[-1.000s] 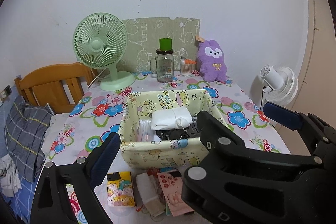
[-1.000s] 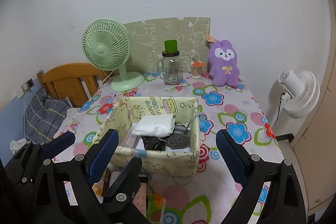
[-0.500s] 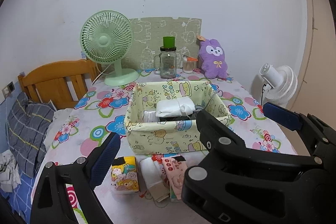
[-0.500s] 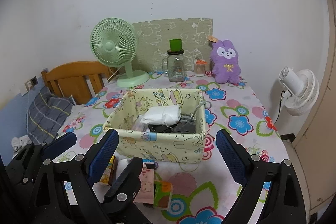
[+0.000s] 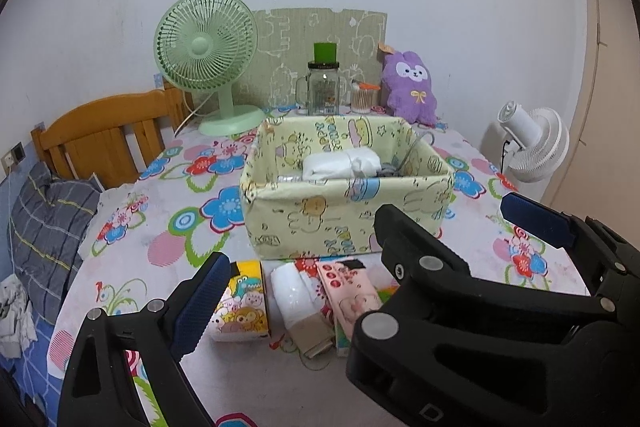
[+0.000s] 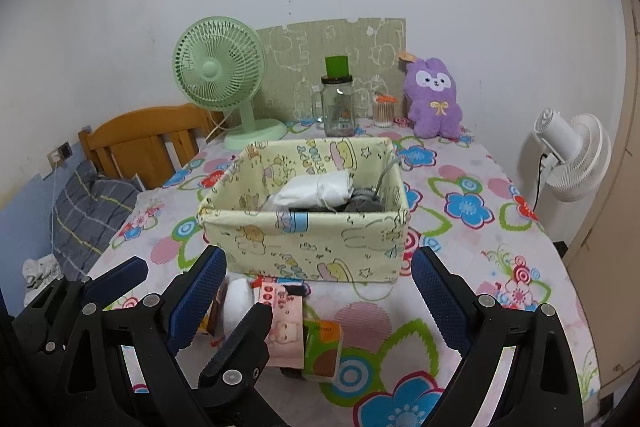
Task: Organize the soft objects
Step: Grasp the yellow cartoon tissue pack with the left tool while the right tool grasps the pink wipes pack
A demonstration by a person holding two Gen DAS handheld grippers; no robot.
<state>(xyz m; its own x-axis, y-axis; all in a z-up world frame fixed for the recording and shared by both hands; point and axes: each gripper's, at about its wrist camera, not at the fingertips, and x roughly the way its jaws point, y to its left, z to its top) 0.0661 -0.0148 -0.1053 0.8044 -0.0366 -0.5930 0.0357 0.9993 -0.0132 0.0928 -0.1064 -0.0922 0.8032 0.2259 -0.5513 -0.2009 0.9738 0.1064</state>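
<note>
Left gripper (image 5: 362, 231) and right gripper (image 6: 318, 289) both spread wide, holding nothing. Both pulled back from fabric bin (image 6: 304, 243) vs a second ago, bin rim looks lower. Soft packs (image 5: 298, 293) lie just before bin. Bin lettering unreadable.

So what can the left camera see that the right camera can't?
Only the left camera plainly shows the cartoon tissue pack; in the right camera a gripper finger hides nearly all of it. Only the right camera plainly shows the green pack; the left camera catches just a sliver. Both show the basket, the purple bunny, the green fan and the jar.
</note>
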